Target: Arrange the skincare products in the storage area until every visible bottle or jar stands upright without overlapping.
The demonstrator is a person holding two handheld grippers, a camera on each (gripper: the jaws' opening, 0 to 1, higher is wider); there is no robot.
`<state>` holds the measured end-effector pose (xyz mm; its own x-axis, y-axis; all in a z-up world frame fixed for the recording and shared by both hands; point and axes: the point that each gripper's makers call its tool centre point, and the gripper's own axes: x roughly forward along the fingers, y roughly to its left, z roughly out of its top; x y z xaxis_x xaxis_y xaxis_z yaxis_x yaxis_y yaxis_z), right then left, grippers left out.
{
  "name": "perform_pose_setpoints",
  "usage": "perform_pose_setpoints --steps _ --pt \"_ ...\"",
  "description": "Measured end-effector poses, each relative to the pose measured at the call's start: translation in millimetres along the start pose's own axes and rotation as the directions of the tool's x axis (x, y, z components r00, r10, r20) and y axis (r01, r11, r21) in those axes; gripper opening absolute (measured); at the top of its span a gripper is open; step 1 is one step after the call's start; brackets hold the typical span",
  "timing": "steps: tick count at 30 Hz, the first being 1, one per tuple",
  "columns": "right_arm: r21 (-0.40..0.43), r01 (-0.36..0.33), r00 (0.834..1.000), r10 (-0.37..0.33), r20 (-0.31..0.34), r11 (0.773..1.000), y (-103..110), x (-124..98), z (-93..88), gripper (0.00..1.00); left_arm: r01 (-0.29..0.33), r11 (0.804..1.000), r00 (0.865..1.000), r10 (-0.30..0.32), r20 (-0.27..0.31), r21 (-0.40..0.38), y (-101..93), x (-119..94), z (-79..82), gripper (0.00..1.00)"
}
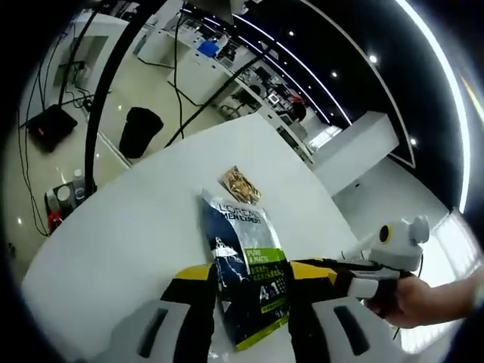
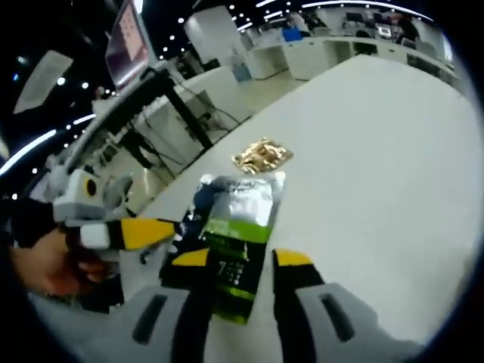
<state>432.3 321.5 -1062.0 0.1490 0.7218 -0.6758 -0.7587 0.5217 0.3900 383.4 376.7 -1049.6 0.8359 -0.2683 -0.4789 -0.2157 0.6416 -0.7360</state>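
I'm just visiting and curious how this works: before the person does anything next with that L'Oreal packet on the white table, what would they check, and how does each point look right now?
1. L'Oreal packet lies between the left hand-held gripper jaws: ok.
2. Right hand-held gripper also lined up on the packet's end: ok.
3. Jaws actually pressing the packet: cannot tell, both sets stand apart with the packet between them.
4. Packet upright: not ok, it lies flat on the white table.
5. Small gold sachet free of the packet: ok, a gap shows between them.
6. The two grippers clear of each other: cannot tell, they sit very close at the same packet.
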Motion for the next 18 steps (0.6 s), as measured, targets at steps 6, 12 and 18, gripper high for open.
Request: perform_pose_setpoints --steps 6,12,18 --pt "0.001 0.012 1.000 -0.012 0.010 1.000 -4 0 0.5 0.19 0.006 0.999 1.000 -0.006 0.004 -0.052 4.3 4 -4.1 0.25" --pt "0.083 0.022 1.000 -0.021 -0.008 0.996 -15 -4 -4.4 0.00 0.020 0.993 1.000 -0.021 -0.014 -0.115 7.2 8 -8.5 0.13" --pt "0.119 0.032 0.999 -0.031 -0.011 0.992 -21 -13 -5.8 0.00 0.095 0.985 0.995 -0.100 -0.024 -0.146 -6.4 6 -9.6 0.01"
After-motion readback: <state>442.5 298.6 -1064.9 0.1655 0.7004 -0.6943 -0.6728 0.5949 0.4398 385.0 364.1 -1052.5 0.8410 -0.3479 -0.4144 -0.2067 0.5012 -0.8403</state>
